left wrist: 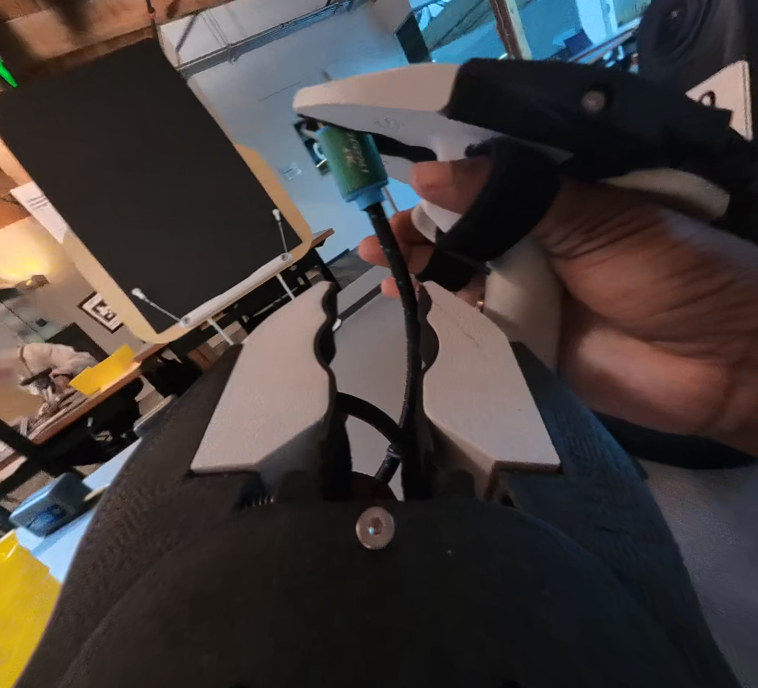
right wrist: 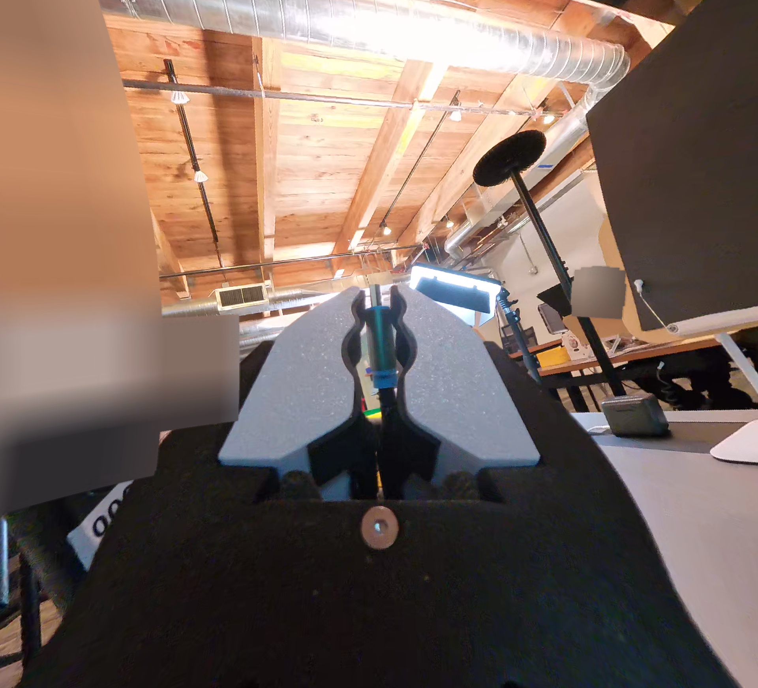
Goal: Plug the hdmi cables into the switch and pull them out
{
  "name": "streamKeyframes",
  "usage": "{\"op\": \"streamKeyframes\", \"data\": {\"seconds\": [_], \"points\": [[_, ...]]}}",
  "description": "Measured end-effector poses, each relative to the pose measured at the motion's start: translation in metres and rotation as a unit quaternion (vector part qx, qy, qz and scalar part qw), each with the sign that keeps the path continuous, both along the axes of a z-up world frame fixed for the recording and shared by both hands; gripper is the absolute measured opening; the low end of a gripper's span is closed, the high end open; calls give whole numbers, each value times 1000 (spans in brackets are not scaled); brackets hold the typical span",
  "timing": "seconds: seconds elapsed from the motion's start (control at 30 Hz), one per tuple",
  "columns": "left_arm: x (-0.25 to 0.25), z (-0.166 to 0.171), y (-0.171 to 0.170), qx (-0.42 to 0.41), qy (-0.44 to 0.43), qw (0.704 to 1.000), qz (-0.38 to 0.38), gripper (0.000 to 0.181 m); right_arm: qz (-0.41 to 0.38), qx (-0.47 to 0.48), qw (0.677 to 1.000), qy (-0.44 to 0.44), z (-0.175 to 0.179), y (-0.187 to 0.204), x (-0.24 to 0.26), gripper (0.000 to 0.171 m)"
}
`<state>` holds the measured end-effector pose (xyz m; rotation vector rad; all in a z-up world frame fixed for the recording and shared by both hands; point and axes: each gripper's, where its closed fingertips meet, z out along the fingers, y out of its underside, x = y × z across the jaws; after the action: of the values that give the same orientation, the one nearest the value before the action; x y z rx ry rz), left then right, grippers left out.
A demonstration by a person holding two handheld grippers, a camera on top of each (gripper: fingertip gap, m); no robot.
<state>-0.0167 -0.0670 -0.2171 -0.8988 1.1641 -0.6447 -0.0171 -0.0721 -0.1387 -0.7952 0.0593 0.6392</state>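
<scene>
In the left wrist view, my left gripper [left wrist: 377,295] points upward with its grey jaws apart. A black HDMI cable [left wrist: 404,319] runs loosely up through the gap, close to the right finger [left wrist: 463,373]. The cable ends in a green HDMI plug [left wrist: 355,163] with a blue collar. My right gripper [left wrist: 328,126], held by a hand [left wrist: 635,319], is shut on that plug above and to the right. In the right wrist view, my right gripper [right wrist: 377,295] clamps the green plug [right wrist: 379,344] upright between its fingers, facing the ceiling. The switch is not in view.
A black board with a tan edge [left wrist: 143,176] stands left of the grippers and shows at right in the right wrist view [right wrist: 676,135]. A small grey box [right wrist: 633,414] sits on a white table [right wrist: 676,504]. A lamp stand [right wrist: 541,233] and desks with yellow bins [left wrist: 106,373] stand behind. Spacing between my two grippers at the tips: around 7 cm.
</scene>
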Motion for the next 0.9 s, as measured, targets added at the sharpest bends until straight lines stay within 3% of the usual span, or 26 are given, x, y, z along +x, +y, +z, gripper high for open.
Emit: {"op": "streamKeyframes", "data": {"seconds": [0.13,0.27,0.33,0.4,0.47,0.57,0.63,0.77,0.9], "points": [[5,-15,-7,-9,46,998,-46,10,0,-18,1000,-24,-6,1,-7,12],[-4,-17,-1,60,85,994,-45,8,22,-32,998,-47,-12,-5,-7,12],[-12,-19,7,89,118,988,-35,11,31,-38,993,-106,-16,-10,-10,12],[-23,-27,14,97,171,980,-43,10,7,-14,976,-216,-19,-23,-14,36],[-35,-37,18,102,227,967,-58,8,-53,-3,923,-382,-32,-34,-20,52],[-51,-51,19,114,287,948,-75,8,-139,-44,745,-651,-71,-33,-24,60],[-57,-58,18,123,320,936,-80,8,-155,-50,652,-741,-83,-32,-27,59],[-60,-73,9,139,365,915,-102,8,-138,-5,576,-806,-88,-29,-46,51],[-63,-79,-1,152,377,904,-135,8,-137,-19,495,-858,-108,-17,-43,40]]}}
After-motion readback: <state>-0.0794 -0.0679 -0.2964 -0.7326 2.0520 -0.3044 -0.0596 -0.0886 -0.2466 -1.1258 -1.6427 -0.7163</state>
